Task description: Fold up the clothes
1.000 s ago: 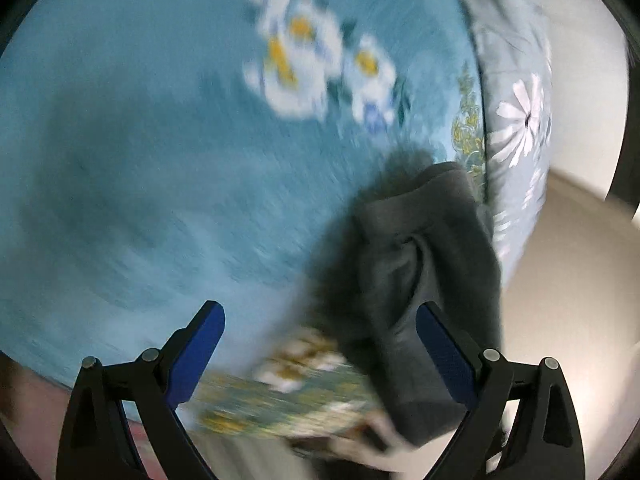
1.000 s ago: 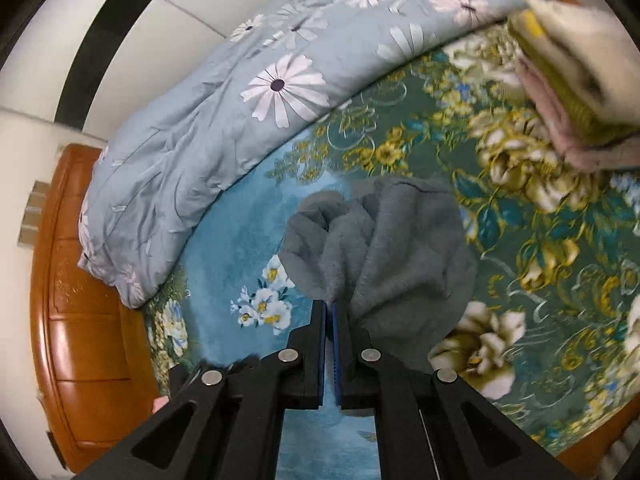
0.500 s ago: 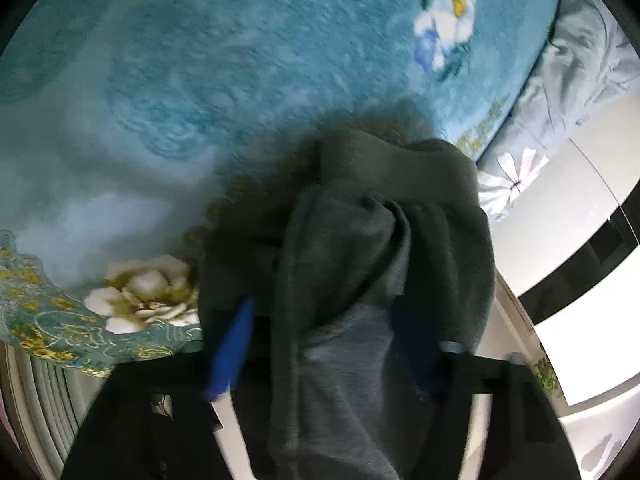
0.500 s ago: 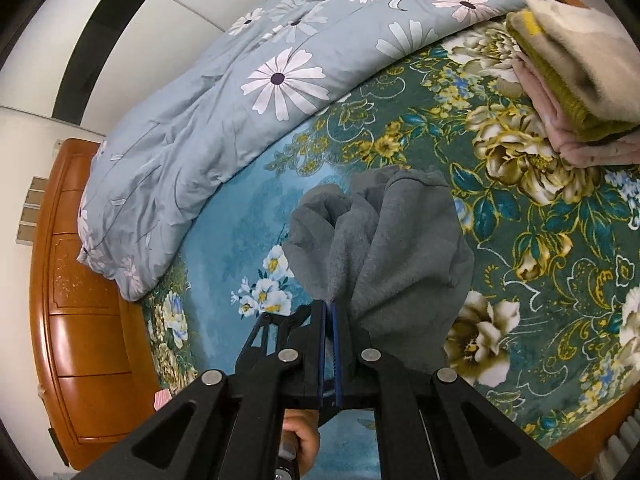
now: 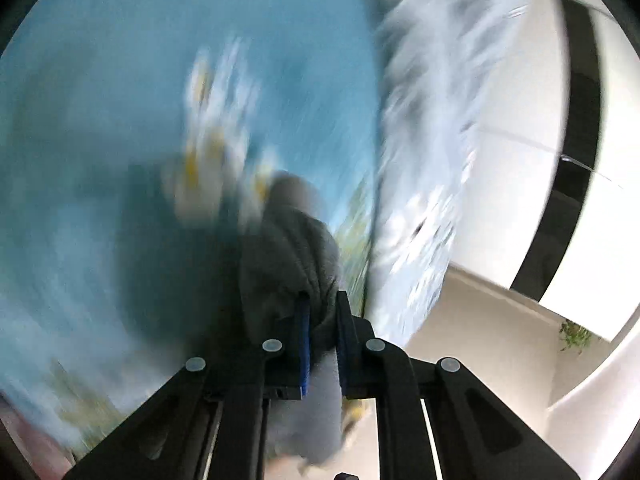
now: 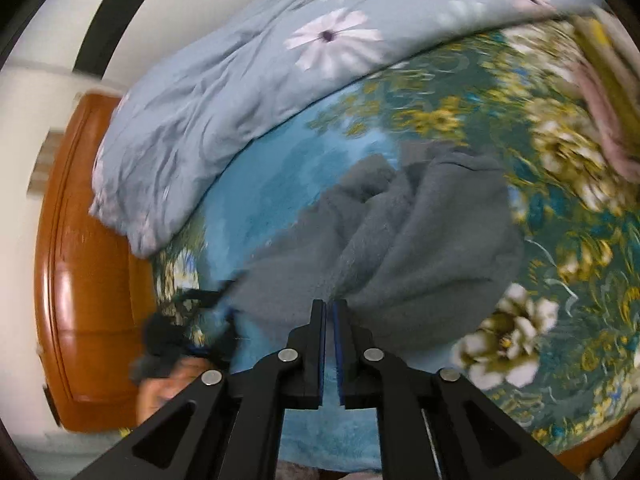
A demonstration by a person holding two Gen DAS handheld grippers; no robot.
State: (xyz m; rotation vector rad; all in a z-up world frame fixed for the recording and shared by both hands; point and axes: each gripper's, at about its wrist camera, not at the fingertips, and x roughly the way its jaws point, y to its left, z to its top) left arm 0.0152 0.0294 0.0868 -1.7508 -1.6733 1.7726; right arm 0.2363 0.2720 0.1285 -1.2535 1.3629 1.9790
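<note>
A grey fleece garment (image 6: 420, 248) hangs bunched above a blue floral bedspread (image 6: 280, 196). My right gripper (image 6: 330, 308) is shut on its near edge. In the left wrist view, which is motion-blurred, my left gripper (image 5: 322, 300) is shut on another part of the grey garment (image 5: 292, 252), with cloth bulging between the fingers. The left gripper (image 6: 200, 300) also shows blurred at the garment's left end in the right wrist view, held by a hand.
A light blue daisy-print duvet (image 6: 248, 76) lies rolled along the far side of the bed. Folded pink, yellow and cream clothes (image 6: 608, 92) are stacked at the right. A wooden headboard (image 6: 80, 260) stands at the left. White wall (image 5: 516, 200) lies beyond.
My left gripper, open a second ago, has closed on the grey garment and is swinging fast. The right gripper stays shut and the garment has spread wider between the two.
</note>
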